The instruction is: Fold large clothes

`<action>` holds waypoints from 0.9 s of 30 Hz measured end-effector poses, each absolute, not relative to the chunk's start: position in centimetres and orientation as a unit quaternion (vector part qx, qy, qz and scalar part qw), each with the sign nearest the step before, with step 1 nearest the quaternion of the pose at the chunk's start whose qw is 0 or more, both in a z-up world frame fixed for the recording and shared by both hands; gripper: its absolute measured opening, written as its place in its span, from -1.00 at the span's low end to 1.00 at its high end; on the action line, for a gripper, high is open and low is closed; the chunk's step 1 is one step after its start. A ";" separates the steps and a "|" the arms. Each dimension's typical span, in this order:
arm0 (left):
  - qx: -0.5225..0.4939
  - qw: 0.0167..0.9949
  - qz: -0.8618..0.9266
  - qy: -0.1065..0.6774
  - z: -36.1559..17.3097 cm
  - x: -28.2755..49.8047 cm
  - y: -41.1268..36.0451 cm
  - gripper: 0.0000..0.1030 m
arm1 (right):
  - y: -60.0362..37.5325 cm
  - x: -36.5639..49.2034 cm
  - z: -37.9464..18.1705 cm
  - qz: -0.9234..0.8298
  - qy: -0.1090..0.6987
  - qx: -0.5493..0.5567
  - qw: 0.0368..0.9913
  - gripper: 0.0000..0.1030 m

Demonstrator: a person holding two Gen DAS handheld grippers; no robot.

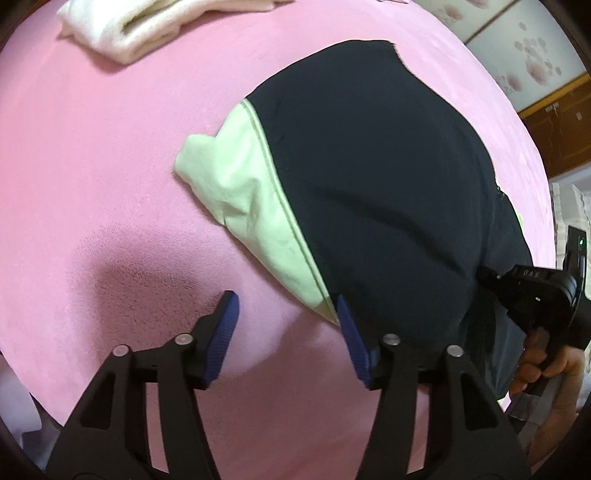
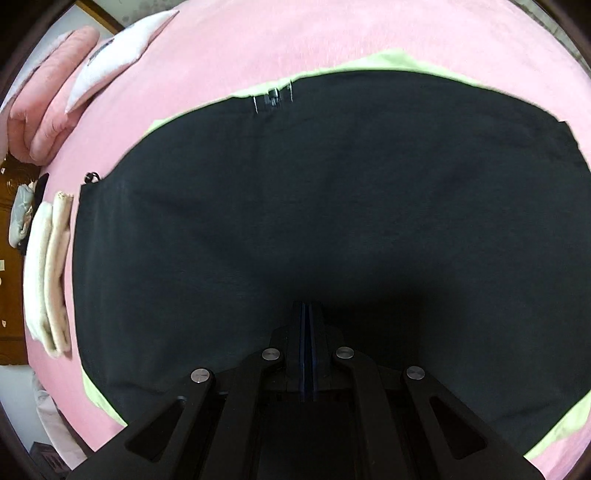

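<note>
A dark navy garment (image 1: 369, 177) with a pale green sleeve (image 1: 243, 206) lies folded on the pink bed (image 1: 92, 166). My left gripper (image 1: 286, 317) is open and empty, low over the bed beside the green sleeve's near edge. My right gripper shows at the right of the left wrist view (image 1: 484, 275), its tip against the navy cloth. In the right wrist view the garment (image 2: 332, 203) fills the middle, green edges (image 2: 388, 61) showing at its far side. The right gripper (image 2: 307, 306) is shut, its blue pads together over the cloth; whether cloth is pinched cannot be told.
A folded white towel (image 1: 122, 26) lies at the far left of the bed. In the right wrist view a folded cream cloth (image 2: 50, 273) lies left of the garment, with a pink quilt (image 2: 48, 99) and a white pillow (image 2: 118, 55) beyond. A wooden cabinet (image 1: 554, 125) stands past the bed.
</note>
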State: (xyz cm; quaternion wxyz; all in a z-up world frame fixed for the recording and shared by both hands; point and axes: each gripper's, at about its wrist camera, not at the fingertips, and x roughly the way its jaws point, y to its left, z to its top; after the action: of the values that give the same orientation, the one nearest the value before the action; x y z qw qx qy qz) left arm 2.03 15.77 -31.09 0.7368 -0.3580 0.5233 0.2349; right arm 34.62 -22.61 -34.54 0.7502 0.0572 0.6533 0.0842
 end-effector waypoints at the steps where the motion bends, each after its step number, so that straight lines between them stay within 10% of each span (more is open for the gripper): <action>1: -0.362 0.736 0.236 0.522 -31.2 1.9 15.9 0.11 | -22.7 35.0 -34.9 0.086 0.658 0.055 0.746 -0.97; 16: -0.410 0.757 0.256 0.441 -33.9 6.6 20.2 0.61 | -20.5 35.8 -33.9 0.054 0.659 -0.009 0.750 -0.96; 27: -0.480 0.738 0.316 0.354 -33.5 7.5 22.6 0.18 | -17.1 34.1 -35.0 0.044 0.659 -0.024 0.750 -0.96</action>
State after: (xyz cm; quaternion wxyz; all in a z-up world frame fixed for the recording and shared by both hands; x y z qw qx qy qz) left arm 7.52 22.55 -33.53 0.7378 -0.4800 0.3537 0.3164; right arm 34.05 -17.11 -35.04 0.7501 -0.0237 0.6594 0.0442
